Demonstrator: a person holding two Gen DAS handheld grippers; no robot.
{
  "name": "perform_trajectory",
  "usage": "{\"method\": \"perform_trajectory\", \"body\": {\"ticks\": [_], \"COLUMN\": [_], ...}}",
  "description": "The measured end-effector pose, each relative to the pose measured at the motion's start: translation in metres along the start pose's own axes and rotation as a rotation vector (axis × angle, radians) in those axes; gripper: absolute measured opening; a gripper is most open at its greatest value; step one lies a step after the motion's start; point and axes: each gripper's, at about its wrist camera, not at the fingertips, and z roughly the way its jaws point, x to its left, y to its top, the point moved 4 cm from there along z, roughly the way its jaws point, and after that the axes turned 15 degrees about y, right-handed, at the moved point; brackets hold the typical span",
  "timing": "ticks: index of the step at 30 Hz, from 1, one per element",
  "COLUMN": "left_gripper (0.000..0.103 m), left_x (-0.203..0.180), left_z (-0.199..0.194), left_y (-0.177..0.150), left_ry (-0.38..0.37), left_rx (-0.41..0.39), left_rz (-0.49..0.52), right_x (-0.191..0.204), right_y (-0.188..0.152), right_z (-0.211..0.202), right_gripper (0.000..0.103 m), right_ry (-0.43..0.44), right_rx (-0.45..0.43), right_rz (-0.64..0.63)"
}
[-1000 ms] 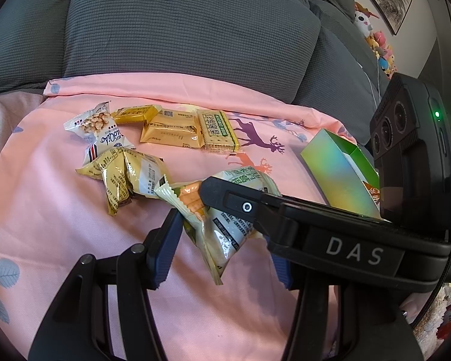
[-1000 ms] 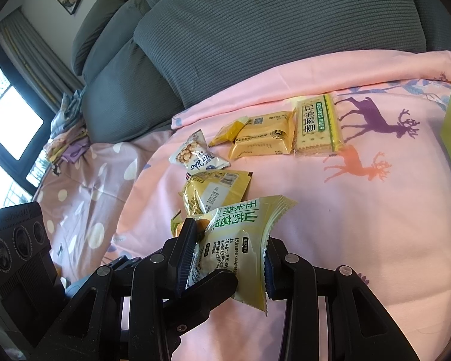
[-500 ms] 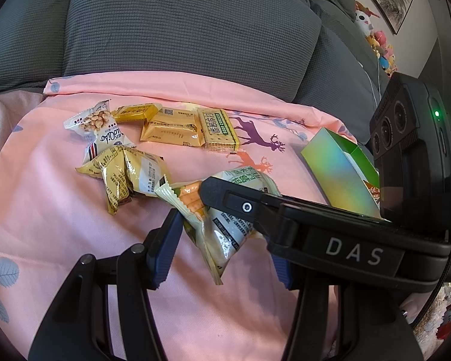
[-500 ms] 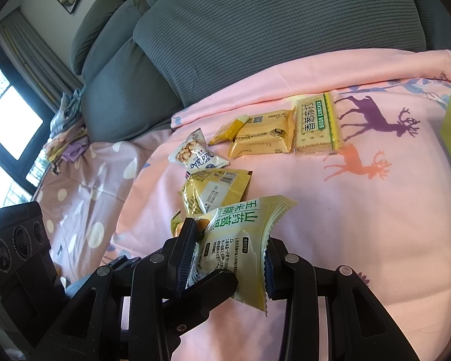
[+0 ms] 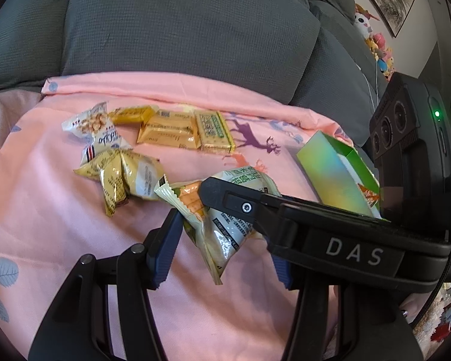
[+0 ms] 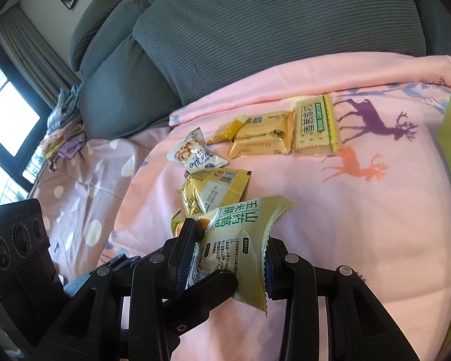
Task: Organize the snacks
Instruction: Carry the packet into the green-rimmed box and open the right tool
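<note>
**A:** Look, the right claw (image 6: pixel 225 260) has the pale green-and-yellow snack bag (image 6: pixel 240 240) pinched between its two blue pads, narrow, gripping the bag near its lower half. The top flops free above the pink sheet (image 6: pixel 360 225) on the sofa.

**B:** And the left claw (image 5: pixel 222 240)? From its own camera the same bag (image 5: pixel 222 222) hangs between its fingers, but I can't tell whether those pads press on it or just stand either side. They look about half spread.

**A:** Agreed, can't say. Both hands seem parked, to my eye.

**B:** So the job, I'd guess, is to carry this bag over to the green box (image 5: pixel 336 177) standing open on the right side of the sheet.

**A:** Likely. If so, I'd keep the right pinch firm. That film looks slippery and the bag is puffy, so a loose hold could let it slide out.

**B:** And move the left claw clear first, or the two will tug against each other and crumple it.

**A:** The rest are lying well apart: the peanut pack (image 6: pixel 195 153), the crumpled yellow bag (image 6: pixel 216 189), the cracker packet (image 6: pixel 314 124). Lifting straight up shouldn't drag them.

**B:** Then lower it mouth-first into the box, not on the rim.
</note>
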Motion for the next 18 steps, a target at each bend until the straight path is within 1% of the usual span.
{"method": "perform_trajectory", "body": {"ticks": [3,8,11,14,18], "left_gripper": [0.054,0.054,0.054,0.054,0.054], "left_x": [-0.013,-0.036,-0.060,-0.081,-0.116], "left_z": [-0.006,-0.018,-0.025,-0.027,-0.026], "left_y": [0.004,0.007,0.013,0.017,0.021], "left_ry": [-0.010,-0.050,-0.065,-0.085,-0.114], "left_rx": [-0.018,-0.037,-0.051,-0.062,-0.066], "left_rz": [0.007,-0.001,0.025,0.051,0.088], "right_x": [-0.001,0.004,0.005,0.000,-0.013], "right_y": [0.004,0.007,0.012,0.016,0.019], "right_z": [-0.017,-0.050,-0.071,-0.094,-0.125], "right_gripper": [0.040,0.040,0.040,0.040,0.040], "right_ry": [-0.007,-0.060,-0.075,-0.089,-0.109], "right_rx": [-0.010,-0.004,-0.024,-0.057,-0.104], "right_rz": [-0.019,-0.080,-0.088,-0.079,-0.030]}}
